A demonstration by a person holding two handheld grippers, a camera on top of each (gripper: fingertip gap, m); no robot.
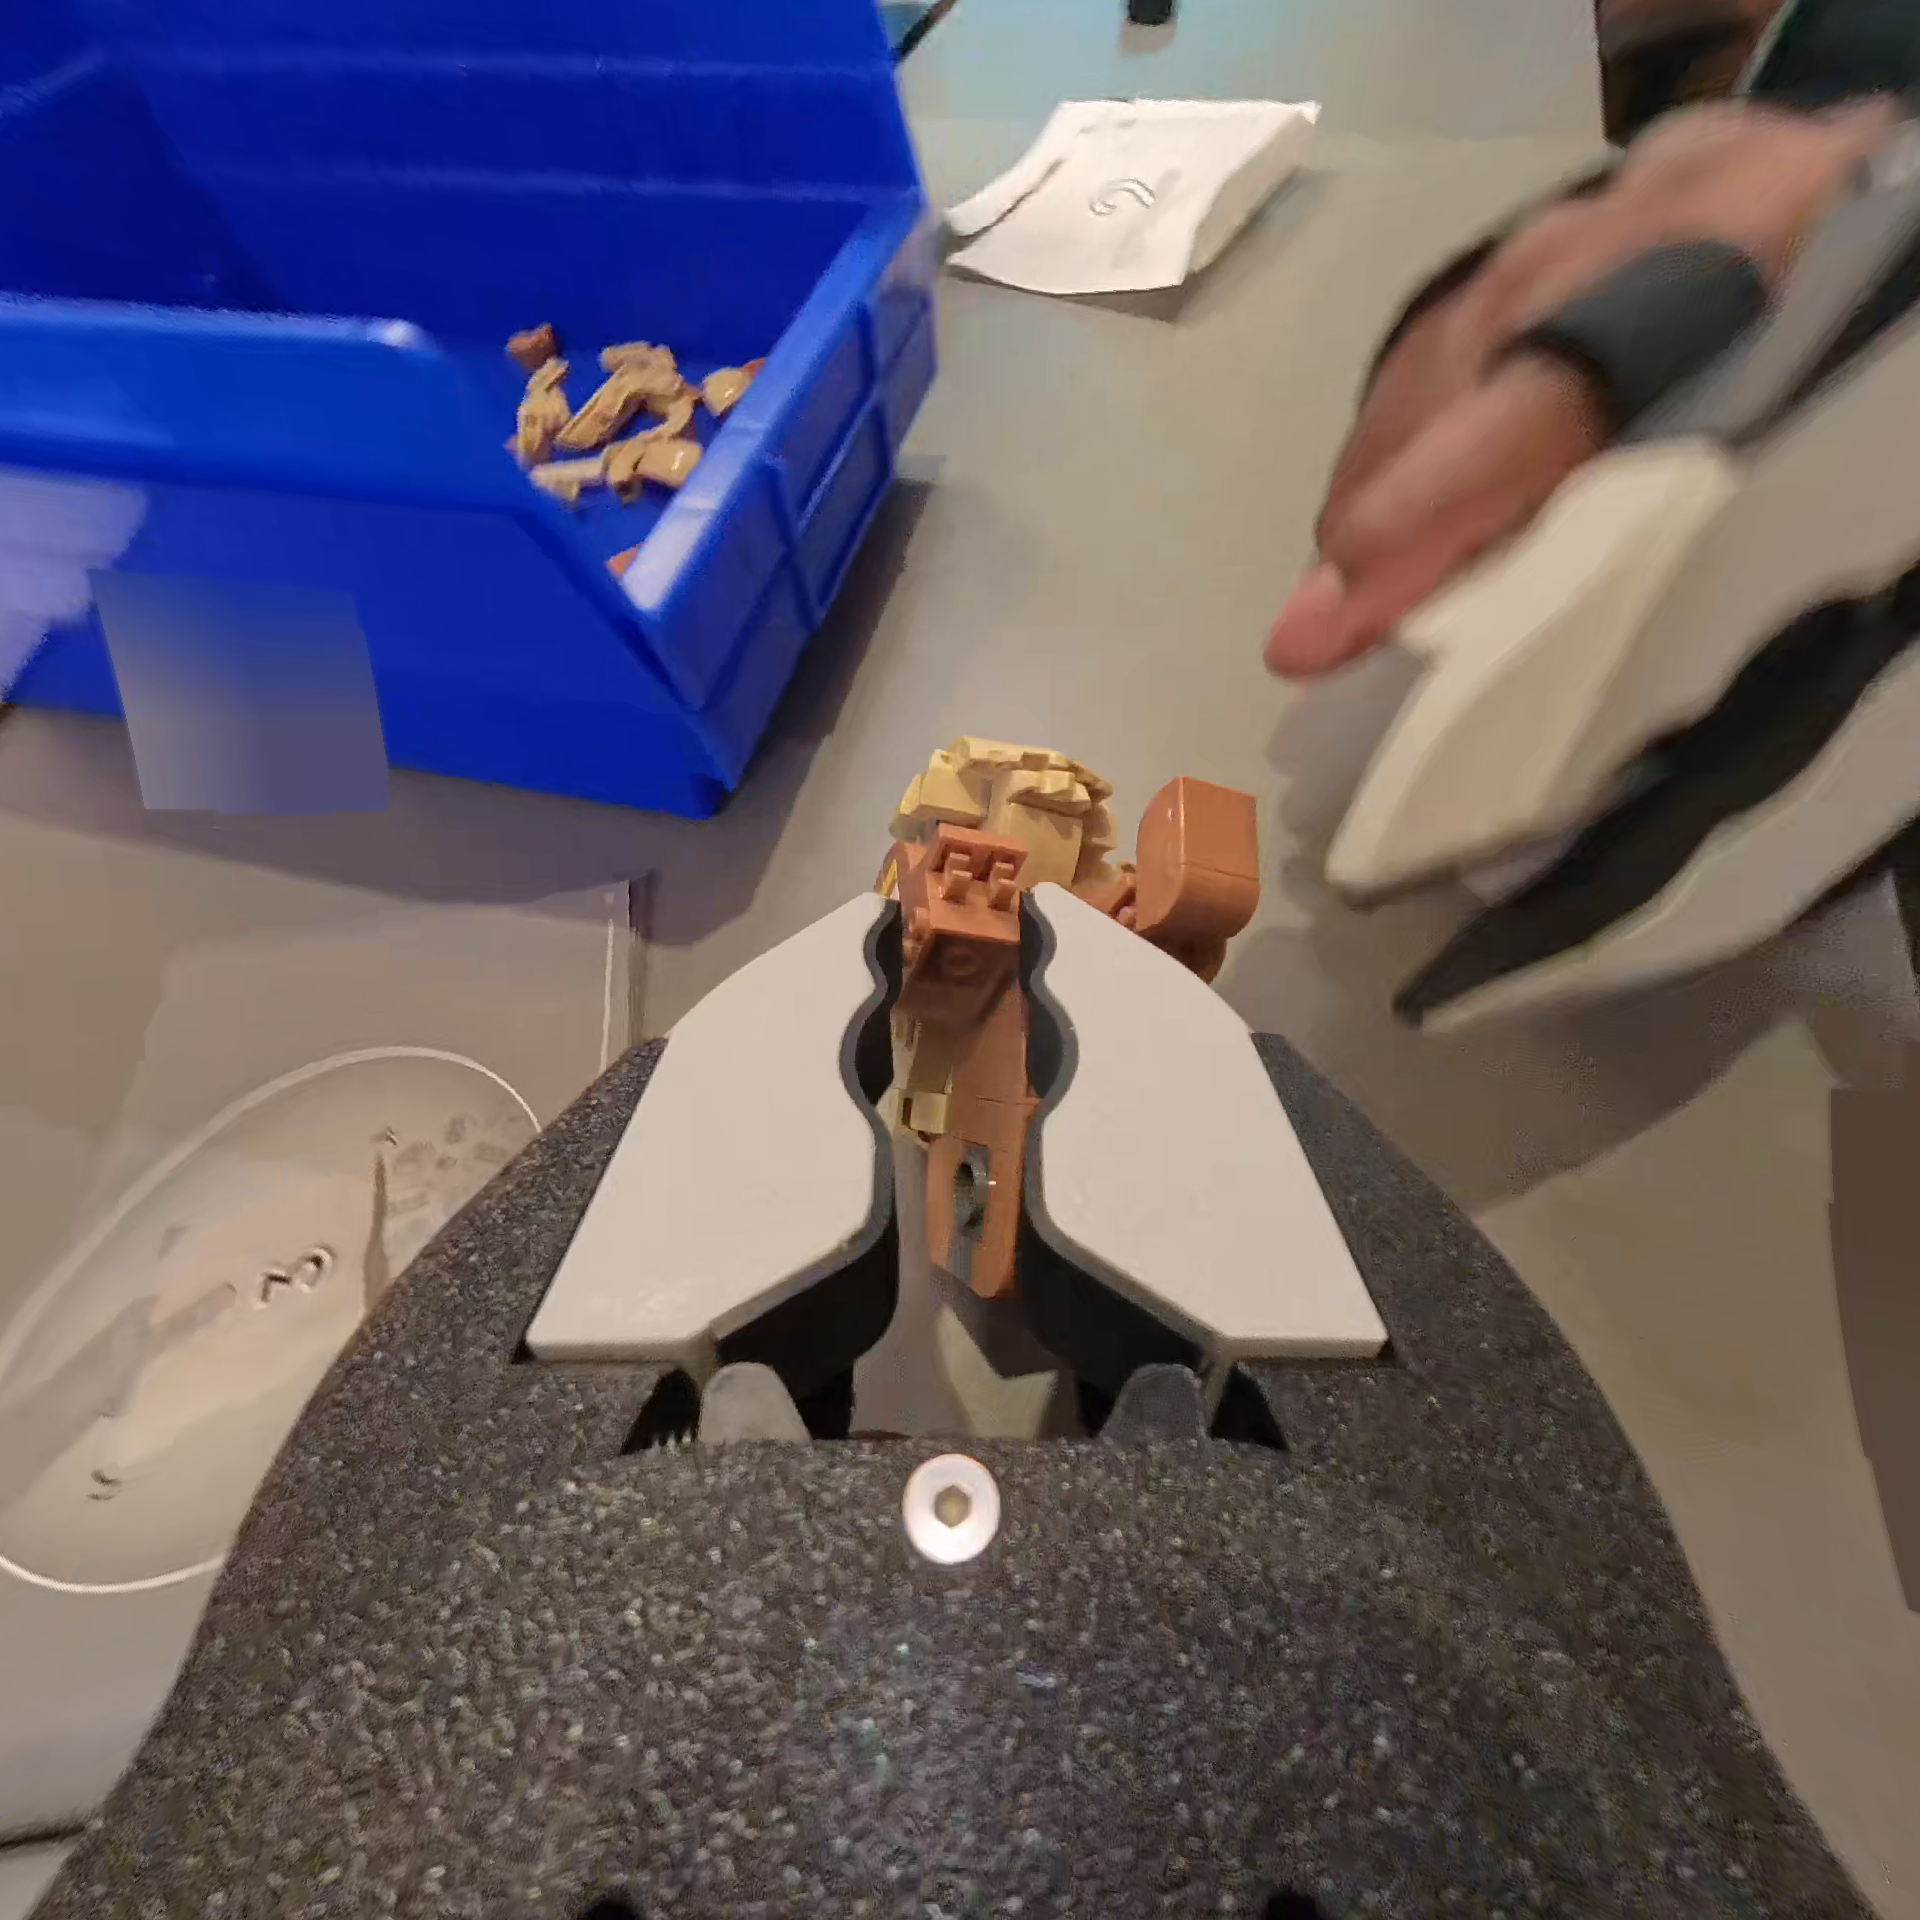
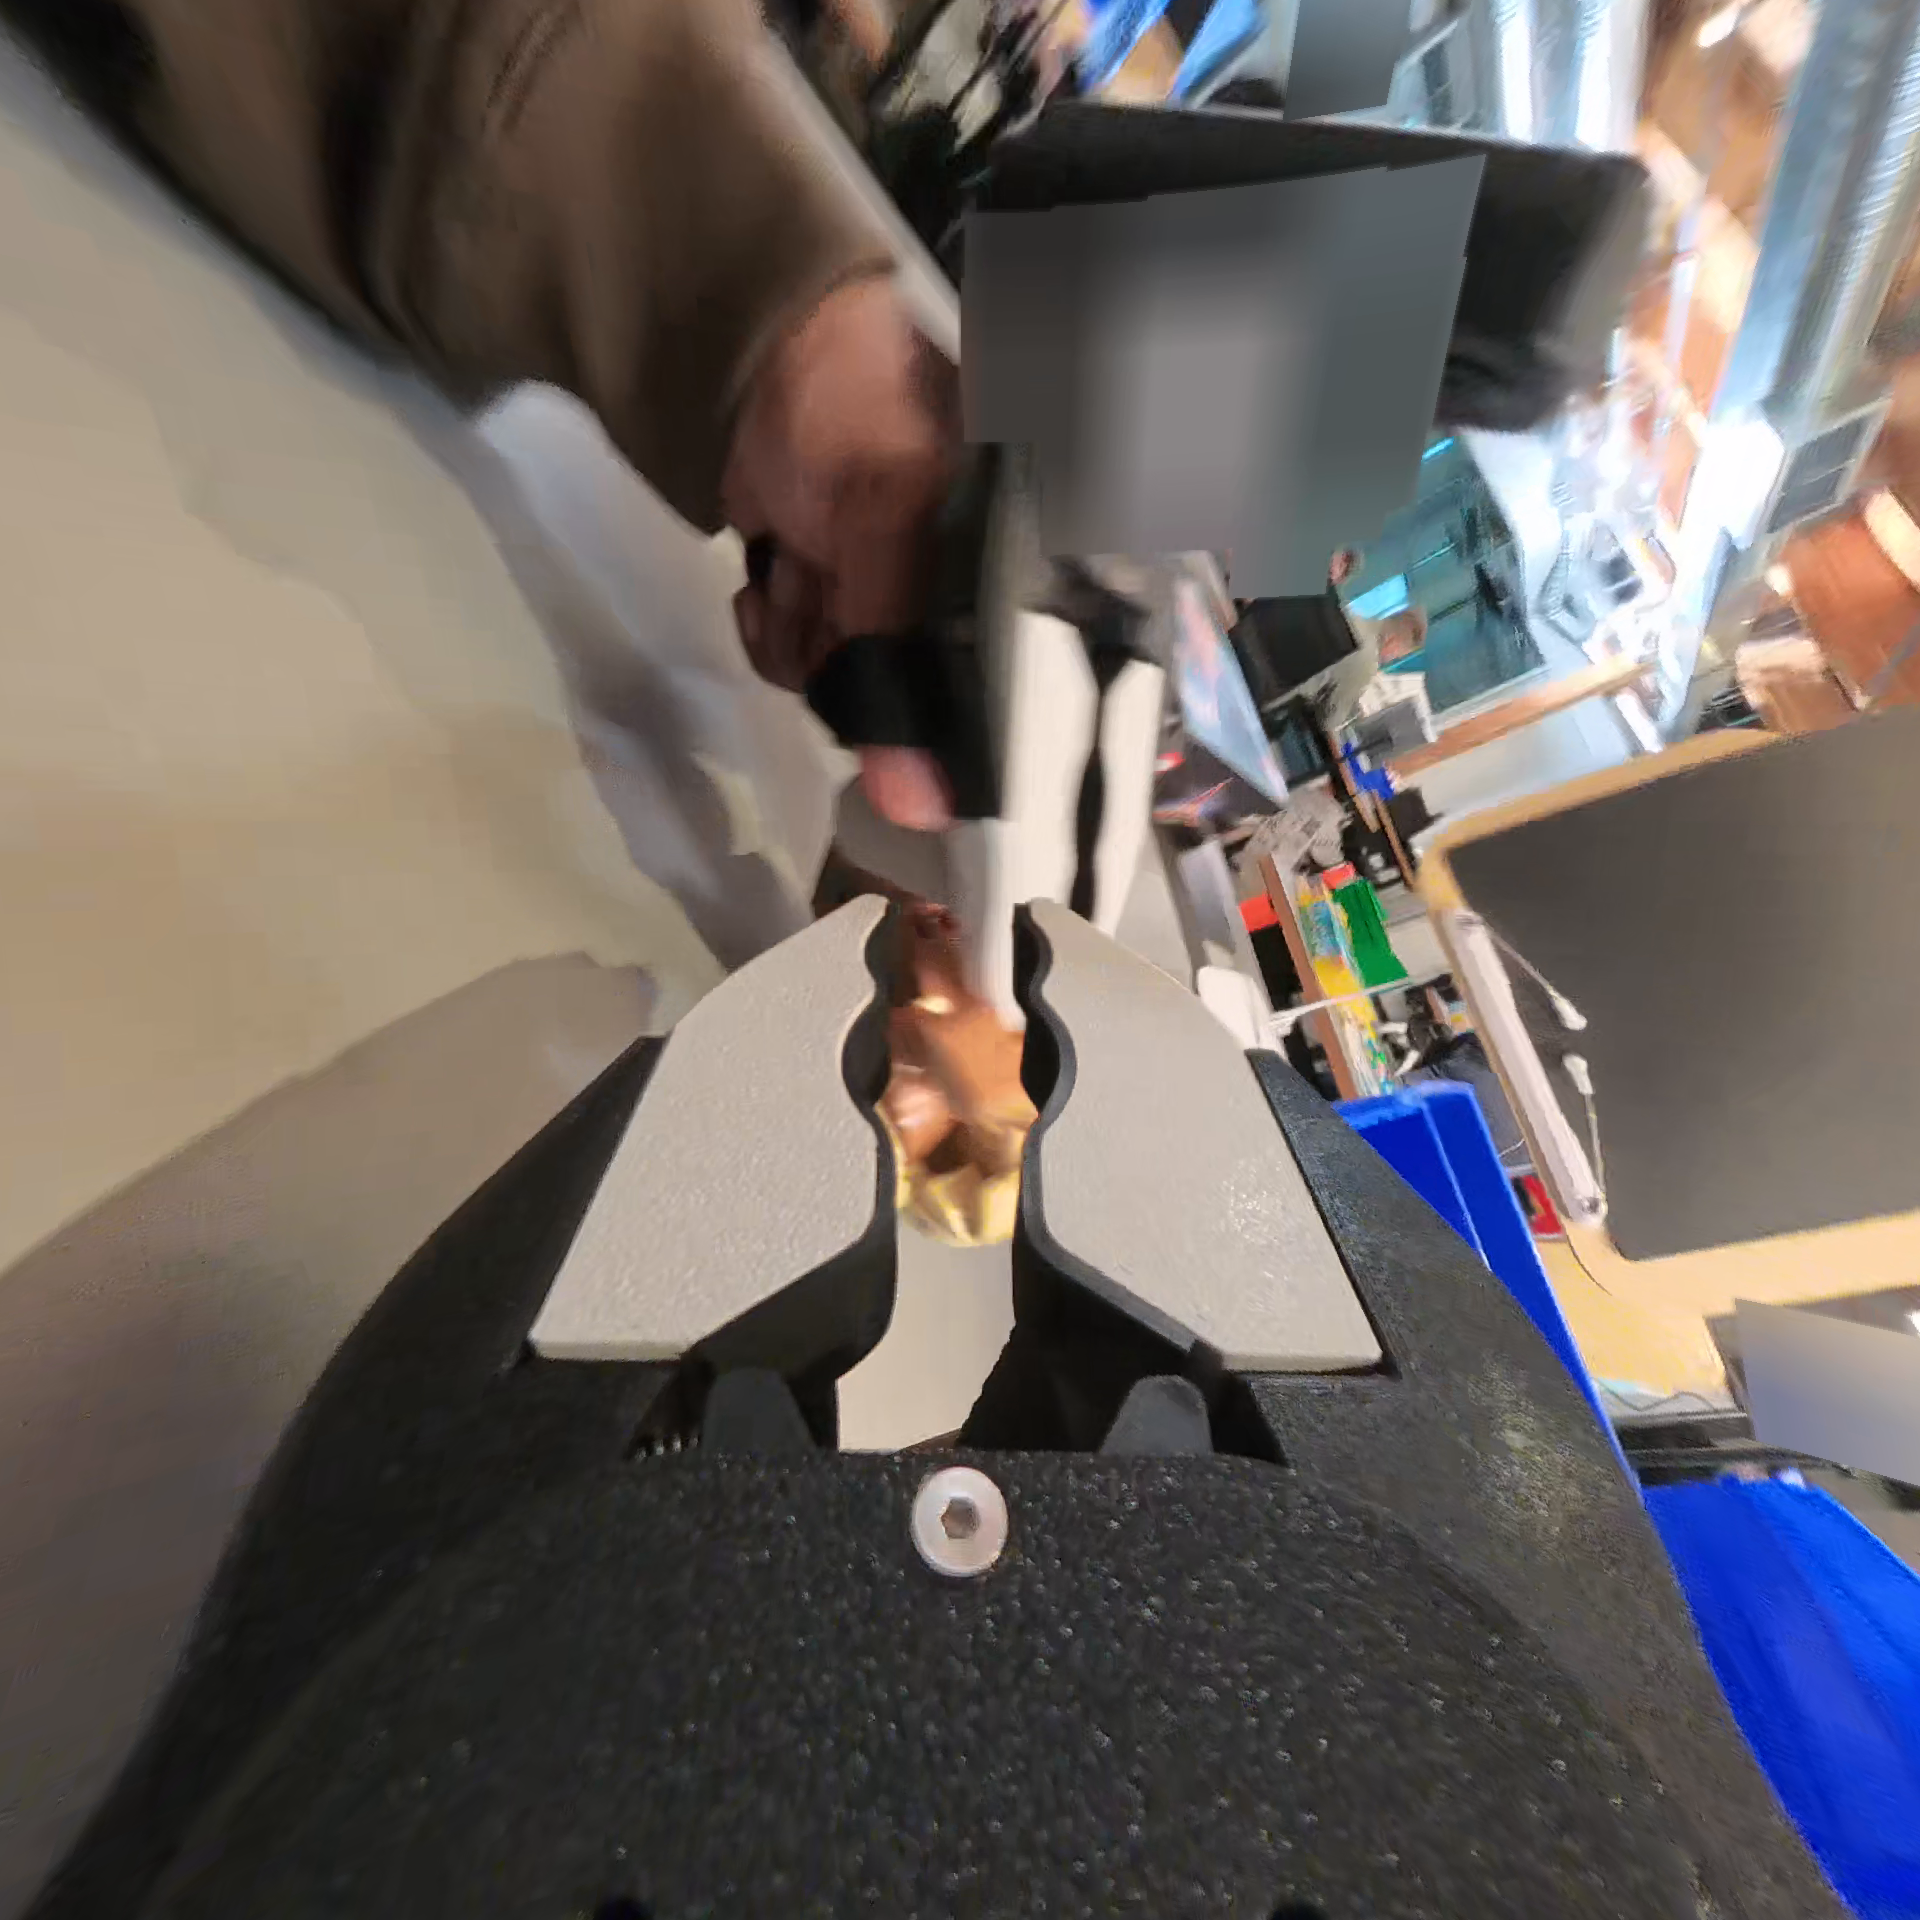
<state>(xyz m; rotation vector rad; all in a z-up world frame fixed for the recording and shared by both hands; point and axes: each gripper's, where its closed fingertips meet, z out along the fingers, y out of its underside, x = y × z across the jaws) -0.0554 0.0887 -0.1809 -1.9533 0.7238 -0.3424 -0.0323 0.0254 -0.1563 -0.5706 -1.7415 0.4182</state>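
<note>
From my left wrist camera I see the left gripper [image 1: 956, 914] pinching a brick-built figure [image 1: 971, 1039] of brown and tan pieces; both grey fingers [image 1: 769, 1122] press against its brown body, and its tan top and a rounded brown block stick out past the fingertips. This view alone gives me the table [image 1: 1091, 582]: a blue bin [image 1: 665, 582] at the upper left with a small heap of loose tan and brown pieces [image 1: 623, 421] inside, a white sheet of paper [image 1: 1132, 197] farther off, and a clear plastic bag [image 1: 208, 1299] lying flat at the lower left. On the right of the same view the right gripper [image 1: 1475, 831] shows blurred, with a hand [image 1: 1538, 405] on it, near the figure but apart from it; its pale fingers look nearly closed, and I cannot make out anything between them here.

My right wrist camera is tilted hard and smeared with motion. Its own fingers [image 2: 748, 1122] stand a little apart, and the brown and tan figure [image 2: 961, 1122] appears in the slot between them, but I cannot tell whether the pads touch it or it merely lies behind. Only here do I see the left gripper from outside, pale fingers pointing down at the figure, a hand in a brown sleeve [image 2: 540, 208] on it, plus a cluttered room beyond and part of the blue bin [image 2: 1766, 1662] at the lower right.
</note>
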